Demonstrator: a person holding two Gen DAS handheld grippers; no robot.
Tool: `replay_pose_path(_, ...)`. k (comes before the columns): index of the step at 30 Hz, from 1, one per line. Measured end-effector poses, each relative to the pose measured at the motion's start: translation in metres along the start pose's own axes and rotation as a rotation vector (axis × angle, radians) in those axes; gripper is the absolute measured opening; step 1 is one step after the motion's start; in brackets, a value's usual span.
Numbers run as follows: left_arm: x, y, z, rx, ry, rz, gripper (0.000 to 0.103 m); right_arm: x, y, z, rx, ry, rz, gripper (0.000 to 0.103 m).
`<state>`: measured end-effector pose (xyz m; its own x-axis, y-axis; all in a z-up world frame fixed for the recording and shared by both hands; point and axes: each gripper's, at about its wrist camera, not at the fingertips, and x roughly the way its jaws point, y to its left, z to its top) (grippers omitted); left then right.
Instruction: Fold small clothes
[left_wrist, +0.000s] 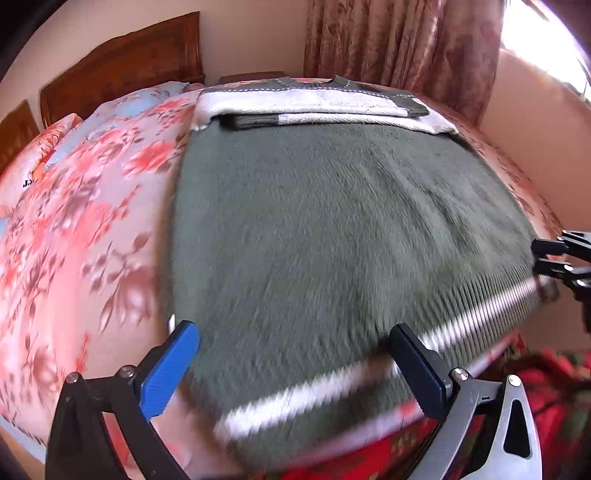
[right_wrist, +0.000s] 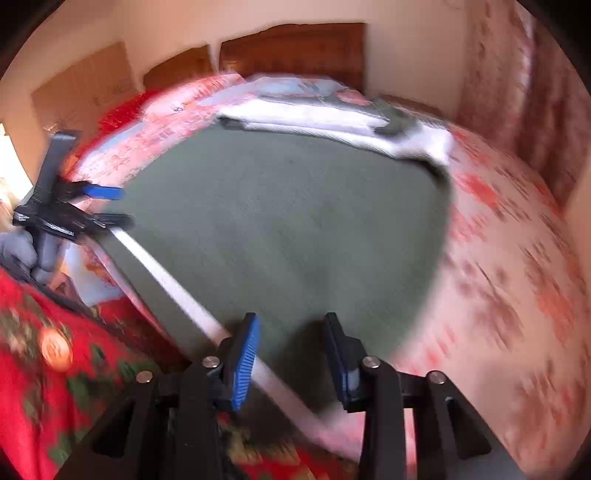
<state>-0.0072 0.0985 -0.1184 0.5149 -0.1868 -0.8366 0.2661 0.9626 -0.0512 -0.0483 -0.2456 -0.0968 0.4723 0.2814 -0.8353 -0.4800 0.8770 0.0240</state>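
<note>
A green knit sweater (left_wrist: 332, 221) with a white stripe near its ribbed hem lies flat on the bed, its white-banded sleeves folded across the far end. My left gripper (left_wrist: 295, 354) is open, its fingers straddling the hem at the near left corner. My right gripper (right_wrist: 291, 347) is open over the hem's other corner, above the white stripe (right_wrist: 177, 291). Each gripper shows in the other's view: the right at the hem's right end (left_wrist: 554, 258), the left at the hem's left end (right_wrist: 110, 206). Both views are motion-blurred.
The bed has a pink floral cover (left_wrist: 92, 240) with pillows (left_wrist: 55, 147) by the wooden headboard (left_wrist: 122, 66). Curtains (left_wrist: 399, 44) hang behind the bed. A red patterned blanket (right_wrist: 55, 369) lies at the bed's near edge.
</note>
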Motion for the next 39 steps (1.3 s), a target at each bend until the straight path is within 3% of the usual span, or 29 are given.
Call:
replay_pose_path(2, -0.004, -0.005, -0.006, 0.029, -0.007, 0.024, 0.103, -0.006, -0.004, -0.005, 0.013, -0.017, 0.005, 0.037)
replay_pose_path(4, -0.005, -0.010, -0.001, -0.004, -0.002, 0.016, 0.103, -0.006, -0.005, 0.001, 0.042, -0.022, -0.014, 0.037)
replay_pose_path(7, -0.008, -0.024, 0.022, -0.047, -0.053, -0.081, 0.103, 0.005, 0.012, 0.028, 0.030, -0.068, -0.012, 0.037)
replay_pose_path(10, 0.002, -0.043, 0.032, 0.038, -0.031, -0.011, 0.103, 0.021, 0.042, 0.046, -0.062, -0.059, 0.004, 0.037)
replay_pose_path(12, 0.015, -0.037, 0.020, 0.057, 0.026, 0.029, 0.103, 0.033, 0.048, 0.039, -0.092, -0.007, 0.006, 0.037)
replay_pose_path(13, 0.011, -0.027, 0.013, 0.024, 0.005, -0.005, 0.103, 0.027, 0.043, 0.032, -0.080, -0.045, 0.024, 0.037)
replay_pose_path(15, 0.003, -0.009, 0.001, -0.008, 0.002, 0.010, 0.103, 0.017, 0.027, 0.018, -0.024, -0.044, 0.065, 0.037)
replay_pose_path(19, -0.012, 0.001, -0.009, -0.015, 0.005, -0.001, 0.103, -0.003, 0.009, -0.001, 0.030, -0.006, 0.012, 0.037)
replay_pose_path(24, -0.034, 0.036, -0.012, -0.225, -0.071, -0.078, 0.103, -0.030, -0.017, -0.016, 0.162, -0.040, 0.036, 0.037)
replay_pose_path(29, -0.022, 0.072, -0.020, -0.426, -0.023, -0.168, 0.103, -0.021, -0.028, -0.033, 0.259, 0.031, 0.070, 0.037)
replay_pose_path(33, -0.022, 0.065, -0.021, -0.393, -0.014, -0.171, 0.103, -0.016, -0.018, -0.033, 0.274, 0.012, 0.125, 0.040)
replay_pose_path(39, -0.020, 0.042, -0.017, -0.337, 0.015, -0.244, 0.103, -0.010, -0.022, -0.028, 0.321, -0.016, 0.163, 0.039)
